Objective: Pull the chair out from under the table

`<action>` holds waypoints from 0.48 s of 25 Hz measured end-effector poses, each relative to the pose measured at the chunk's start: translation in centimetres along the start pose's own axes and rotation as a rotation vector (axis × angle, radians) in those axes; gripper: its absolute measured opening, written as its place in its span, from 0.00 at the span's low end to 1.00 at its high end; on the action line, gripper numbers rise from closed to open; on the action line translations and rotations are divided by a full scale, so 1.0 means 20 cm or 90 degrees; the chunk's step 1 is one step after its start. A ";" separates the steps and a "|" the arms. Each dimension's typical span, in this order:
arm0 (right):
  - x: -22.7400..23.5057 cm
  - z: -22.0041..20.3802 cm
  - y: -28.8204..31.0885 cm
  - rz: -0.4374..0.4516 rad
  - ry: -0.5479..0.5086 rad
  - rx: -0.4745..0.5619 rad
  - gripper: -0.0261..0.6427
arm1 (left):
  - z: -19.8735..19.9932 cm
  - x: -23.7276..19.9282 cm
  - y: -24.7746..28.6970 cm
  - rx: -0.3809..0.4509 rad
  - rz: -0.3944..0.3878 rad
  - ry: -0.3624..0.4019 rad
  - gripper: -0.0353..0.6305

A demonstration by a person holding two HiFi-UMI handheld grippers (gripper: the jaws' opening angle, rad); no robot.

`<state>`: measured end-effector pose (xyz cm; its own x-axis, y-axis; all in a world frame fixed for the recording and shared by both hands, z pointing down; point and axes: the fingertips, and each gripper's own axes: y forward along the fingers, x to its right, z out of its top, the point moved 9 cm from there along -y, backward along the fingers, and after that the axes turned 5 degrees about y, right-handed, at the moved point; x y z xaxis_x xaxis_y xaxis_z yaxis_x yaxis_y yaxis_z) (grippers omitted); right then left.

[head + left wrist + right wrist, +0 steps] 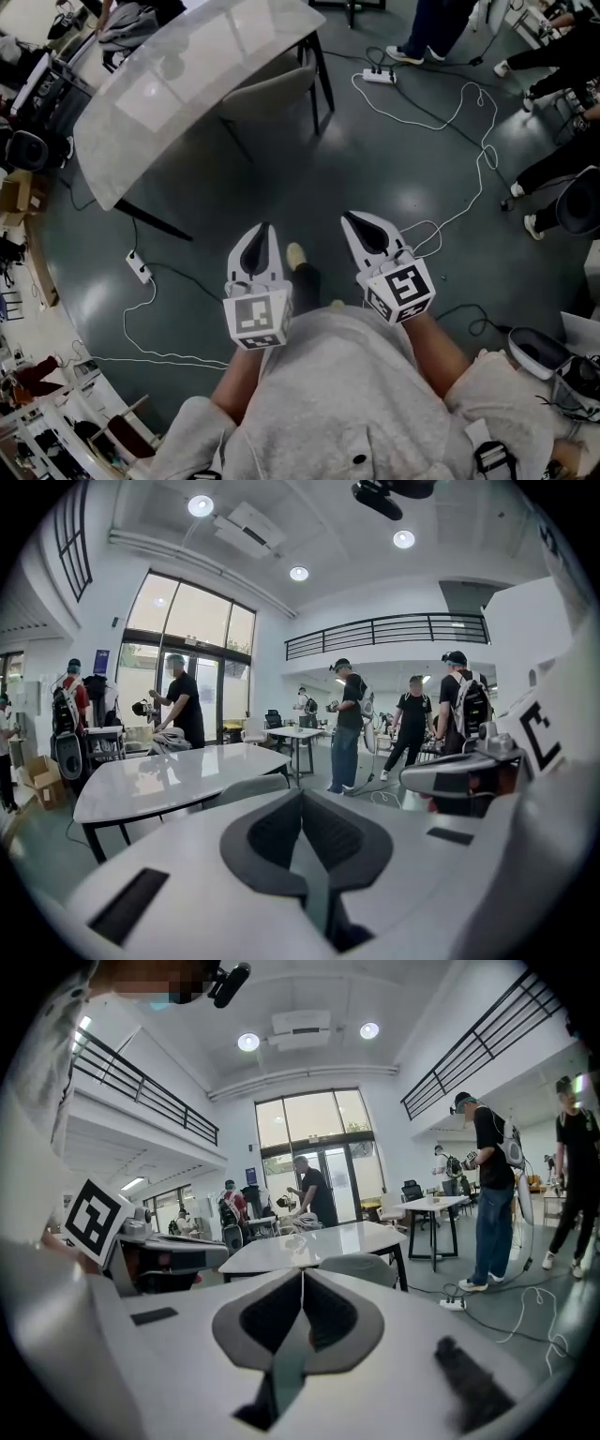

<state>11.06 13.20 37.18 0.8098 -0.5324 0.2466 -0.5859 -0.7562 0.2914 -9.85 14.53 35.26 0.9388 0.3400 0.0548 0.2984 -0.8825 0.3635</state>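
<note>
**Grey chair (272, 89) tucked, not yet reached**

Chair is seen under table (187, 75), well ahead of left gripper (263, 230), roughly in line. Right gripper (349, 218) is offset rightward. Both are held shut, empty. Left is judged nearer.

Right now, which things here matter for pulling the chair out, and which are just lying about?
For the job: grey chair, tucked under the white table; left gripper and right gripper, both shut, empty.
Lying about: far power strip, near power strip, white cable looping across the floor.
</note>
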 end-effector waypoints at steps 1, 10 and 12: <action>0.00 0.02 0.04 -0.001 -0.001 0.001 0.08 | 0.02 -0.04 0.02 0.004 0.000 0.000 0.08; 0.00 0.21 0.41 0.002 0.001 0.013 0.08 | 0.11 -0.35 0.25 0.009 -0.003 -0.003 0.08; -0.01 0.22 0.47 0.002 0.000 0.012 0.08 | 0.11 -0.40 0.28 0.007 -0.003 -0.004 0.08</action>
<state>5.63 4.51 35.84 0.8079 -0.5347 0.2477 -0.5878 -0.7617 0.2728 -15.29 6.09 34.91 0.9383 0.3426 0.0465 0.3054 -0.8844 0.3530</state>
